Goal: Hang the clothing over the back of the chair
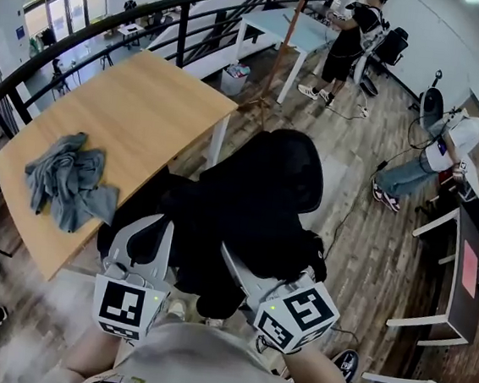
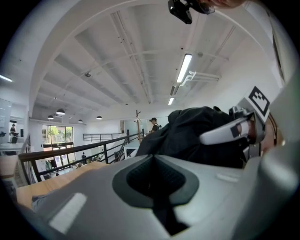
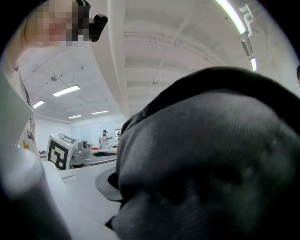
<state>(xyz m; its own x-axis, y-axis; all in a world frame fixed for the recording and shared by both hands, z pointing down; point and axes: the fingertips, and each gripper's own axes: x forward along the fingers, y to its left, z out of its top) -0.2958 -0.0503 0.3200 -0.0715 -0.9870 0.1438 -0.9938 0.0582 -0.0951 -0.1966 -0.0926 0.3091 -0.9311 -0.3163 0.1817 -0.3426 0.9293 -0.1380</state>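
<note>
The black hoodie hangs bunched in mid-air beside the wooden surface, with the right gripper fingers clamped on its cloth. The left gripper fingers are pressed together, with no cloth showing between them. I'd call this the carrying step. Next the hoodie needs spreading over a chair back, which I can't spot.

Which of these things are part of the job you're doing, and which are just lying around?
Part of the job:
black garment, gripped by the right tongs
left tongs, shut

Just lying about:
grey cloth on the wooden table
white desk
</note>
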